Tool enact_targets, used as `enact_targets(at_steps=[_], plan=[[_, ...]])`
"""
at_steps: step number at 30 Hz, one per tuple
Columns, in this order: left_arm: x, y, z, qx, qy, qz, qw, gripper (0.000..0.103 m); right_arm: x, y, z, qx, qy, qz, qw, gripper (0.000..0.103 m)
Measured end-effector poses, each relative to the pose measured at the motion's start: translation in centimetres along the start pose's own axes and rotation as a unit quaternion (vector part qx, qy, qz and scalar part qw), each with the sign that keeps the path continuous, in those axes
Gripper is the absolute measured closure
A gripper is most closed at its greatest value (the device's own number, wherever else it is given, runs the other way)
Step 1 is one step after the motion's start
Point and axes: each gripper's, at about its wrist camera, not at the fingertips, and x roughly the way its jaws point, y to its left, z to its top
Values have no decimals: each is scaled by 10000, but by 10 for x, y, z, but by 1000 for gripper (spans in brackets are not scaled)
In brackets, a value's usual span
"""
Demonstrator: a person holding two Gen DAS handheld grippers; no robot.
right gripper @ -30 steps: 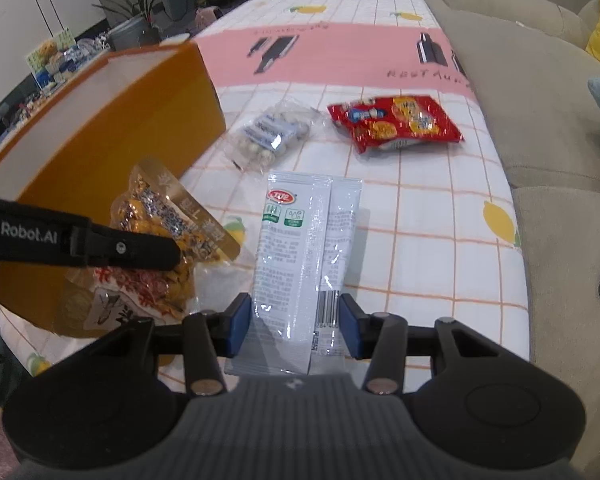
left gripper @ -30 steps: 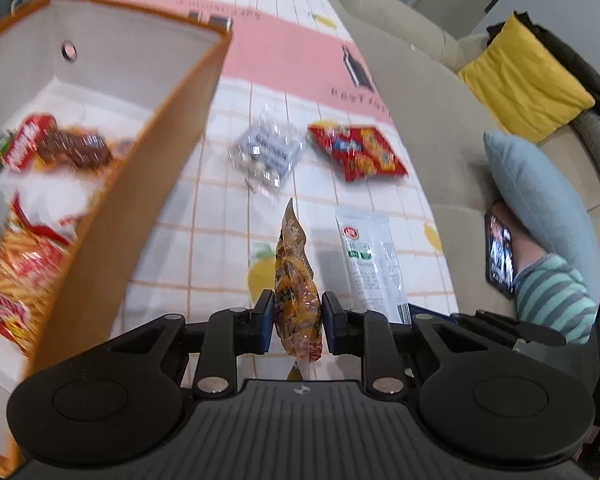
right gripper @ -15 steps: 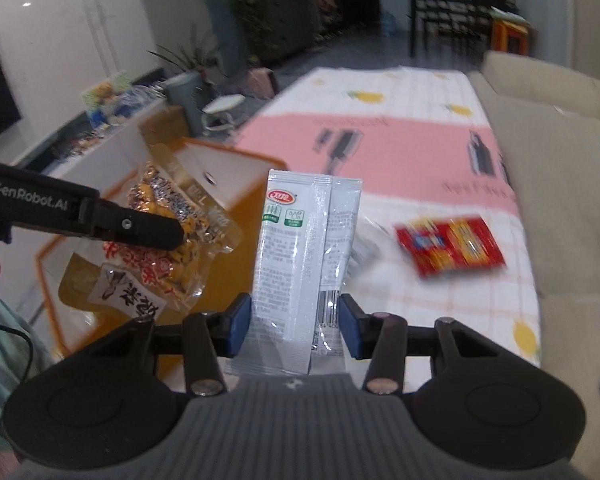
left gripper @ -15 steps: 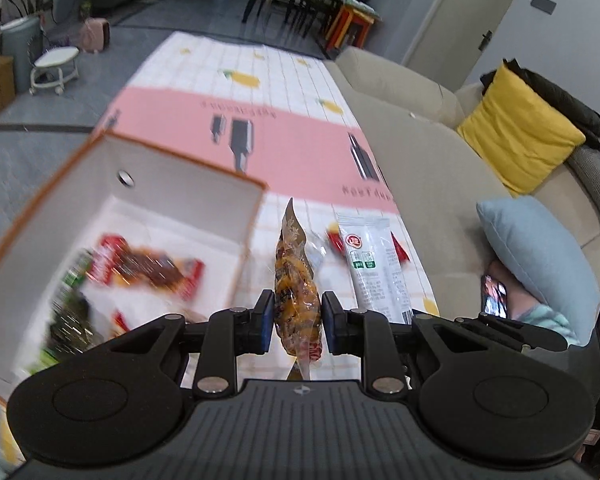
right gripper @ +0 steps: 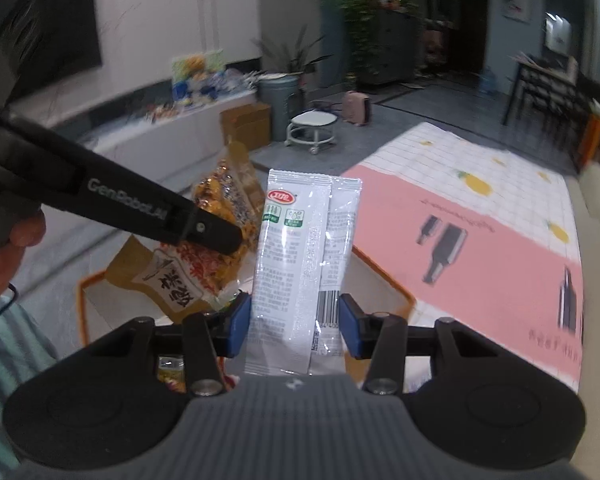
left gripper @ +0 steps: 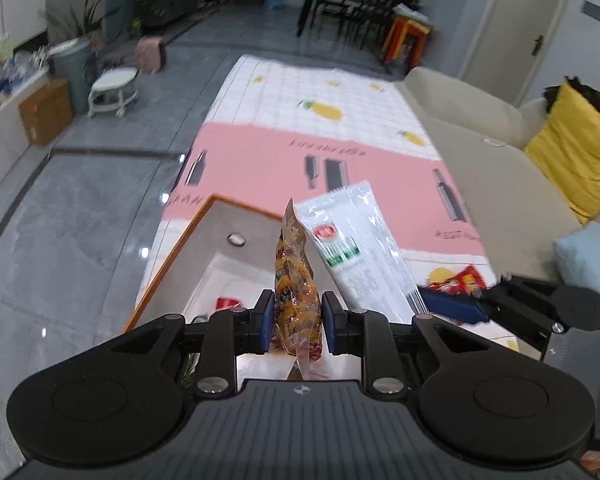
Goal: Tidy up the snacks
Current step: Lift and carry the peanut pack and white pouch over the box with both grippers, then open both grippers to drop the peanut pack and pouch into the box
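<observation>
Holding two snacks above the orange bin (left gripper: 168, 256) for dropping in | left hand-held gripper (left gripper: 294, 322) pinching orange snack bag (left gripper: 296, 292) upright | right hand-held gripper (right gripper: 295, 322) clamping white packet (right gripper: 300, 264) | bin just below both

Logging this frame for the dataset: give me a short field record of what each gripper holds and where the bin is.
left gripper: shut on orange snack pack, held upright
right gripper: shut on white packet, held upright
storage box: orange rim, open, below both grippers, snacks inside
red snack bag: lying on the tablecloth, outside the box
packs released: not yet
</observation>
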Motion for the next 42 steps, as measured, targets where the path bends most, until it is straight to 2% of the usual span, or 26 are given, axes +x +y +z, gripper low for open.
enact_targets(at_steps=[4,9,18,29,34,39,42], plan=[[28,20,2,-207,384,55,9990,76,38,5,14,-472,291,-79,9984,58],[62,43,-2,-460,932,-87,9945,76,77,9,21,-972,549,-93,9937,58],[104,57,-14,-759,1514,-342,9850,76,131,6,2,-1327,1157,-201,9842,58],[132,57,-23,-745,1838,-390,9794,76,161,9,-12,-1803,1672,-405,9685,58],[136,54,-20,-687,1886,-338,9791,75,168,9,-17,-1778,1838,-409,9659,57],[137,48,-18,-448,1919,-45,9804,67,166,10,-18,-1755,1869,-431,9656,57],[133,45,-18,-302,1861,84,9820,63,162,10,-19,-1742,1842,-394,9665,52]])
